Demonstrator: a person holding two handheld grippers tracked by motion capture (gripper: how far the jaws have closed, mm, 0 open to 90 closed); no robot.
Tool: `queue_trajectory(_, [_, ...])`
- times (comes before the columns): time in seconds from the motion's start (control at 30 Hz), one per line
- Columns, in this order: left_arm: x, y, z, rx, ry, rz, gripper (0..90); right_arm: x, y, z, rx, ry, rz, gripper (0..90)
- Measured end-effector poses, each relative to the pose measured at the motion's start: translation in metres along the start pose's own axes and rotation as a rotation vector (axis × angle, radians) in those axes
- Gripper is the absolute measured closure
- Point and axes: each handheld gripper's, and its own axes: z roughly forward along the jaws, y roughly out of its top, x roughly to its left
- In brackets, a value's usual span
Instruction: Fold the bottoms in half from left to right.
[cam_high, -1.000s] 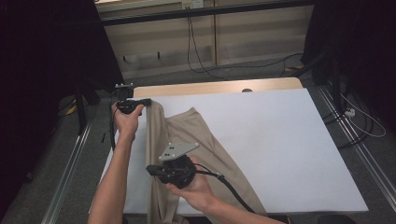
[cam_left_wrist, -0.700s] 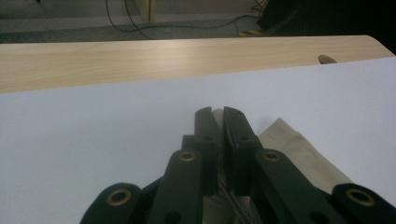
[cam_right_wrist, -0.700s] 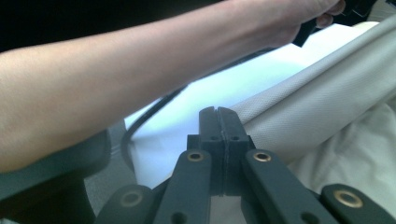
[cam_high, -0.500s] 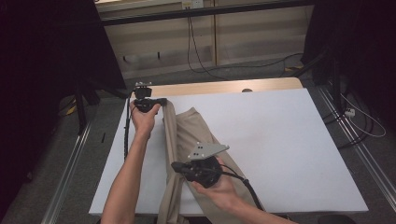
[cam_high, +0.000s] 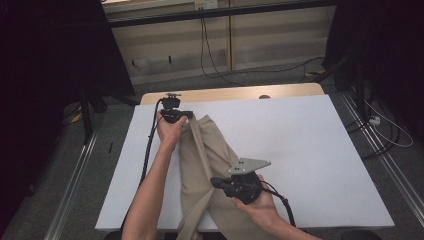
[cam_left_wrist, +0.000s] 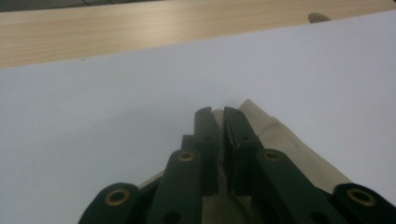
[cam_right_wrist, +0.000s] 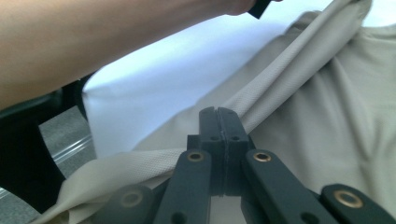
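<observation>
Beige trousers lie bunched lengthwise on the white worktop, left of centre, trailing off its near edge. From the high view, the left claw pinches the far end of the fabric and the right claw grips a folded edge nearer the person.

Left gripper view: left claw is clamped on the trousers' corner, just above the worktop.

Right gripper view: right claw is squeezed tight on a taut ridge of the trousers, with a forearm across the top.
</observation>
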Motion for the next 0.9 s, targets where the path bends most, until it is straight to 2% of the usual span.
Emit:
queue_trajectory(0.23, [-0.008,-0.002,0.016,0.025,-0.003,0.017,84.2,-0.005,-0.008,-0.007,0.011,-0.025,0.001,90.0])
queue_trajectory(0.3, [-0.013,-0.002,0.023,0.029,-0.002,0.021,84.0,-0.009,-0.011,-0.011,0.02,-0.04,0.009,90.0])
queue_trajectory(0.37, [-0.018,-0.002,0.029,0.042,0.024,0.031,84.0,-0.014,-0.016,-0.015,0.026,-0.057,0.021,90.0])
queue_trajectory(0.53, [-0.03,0.001,0.043,0.056,0.023,0.049,83.3,-0.025,-0.023,-0.024,0.046,-0.087,0.031,90.0])
queue_trajectory(0.73, [-0.035,0.004,0.054,0.066,0.032,0.042,82.2,-0.034,-0.03,-0.031,0.069,-0.12,0.041,90.0])
queue_trajectory(0.8, [-0.039,0.008,0.058,0.068,0.051,0.04,82.1,-0.042,-0.032,-0.033,0.077,-0.136,0.053,90.0])
queue_trajectory(0.9, [-0.04,0.009,0.061,0.065,0.051,0.041,78.8,-0.046,-0.032,-0.034,0.078,-0.142,0.057,90.0])
